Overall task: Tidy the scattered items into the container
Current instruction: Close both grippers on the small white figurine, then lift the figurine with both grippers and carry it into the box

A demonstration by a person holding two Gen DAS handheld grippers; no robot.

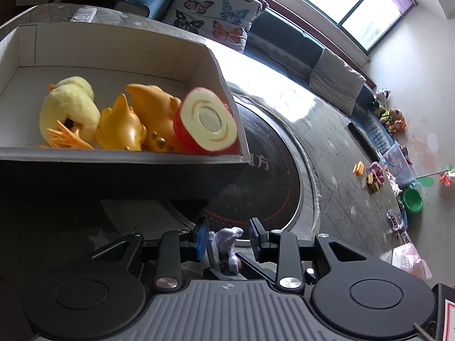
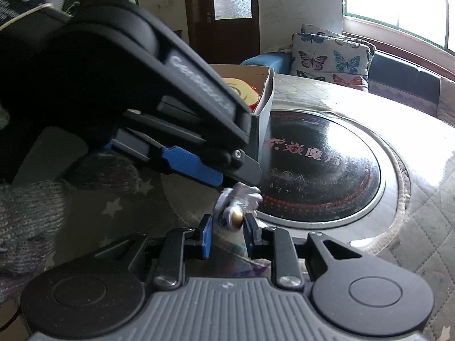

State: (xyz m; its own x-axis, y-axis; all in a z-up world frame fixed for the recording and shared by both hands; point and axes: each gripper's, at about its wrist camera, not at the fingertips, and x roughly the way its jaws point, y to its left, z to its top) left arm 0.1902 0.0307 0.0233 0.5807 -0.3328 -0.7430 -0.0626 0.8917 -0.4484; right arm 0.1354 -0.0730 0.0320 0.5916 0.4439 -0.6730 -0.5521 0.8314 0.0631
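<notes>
Both grippers, left [image 1: 227,237] and right [image 2: 227,231], spread around one small figurine [image 2: 237,207], beside the box [image 1: 113,156].

glossy black glass hob [image 2: 321,164]; matt cardboard box [image 1: 119,56]; fuzzy plush duck [image 1: 68,105].

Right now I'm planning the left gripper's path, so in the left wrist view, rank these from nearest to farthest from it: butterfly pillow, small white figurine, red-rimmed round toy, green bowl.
1. small white figurine, between the left gripper fingers.
2. red-rimmed round toy, in the box's near right corner.
3. green bowl and butterfly pillow: both far, too close to call.
</notes>
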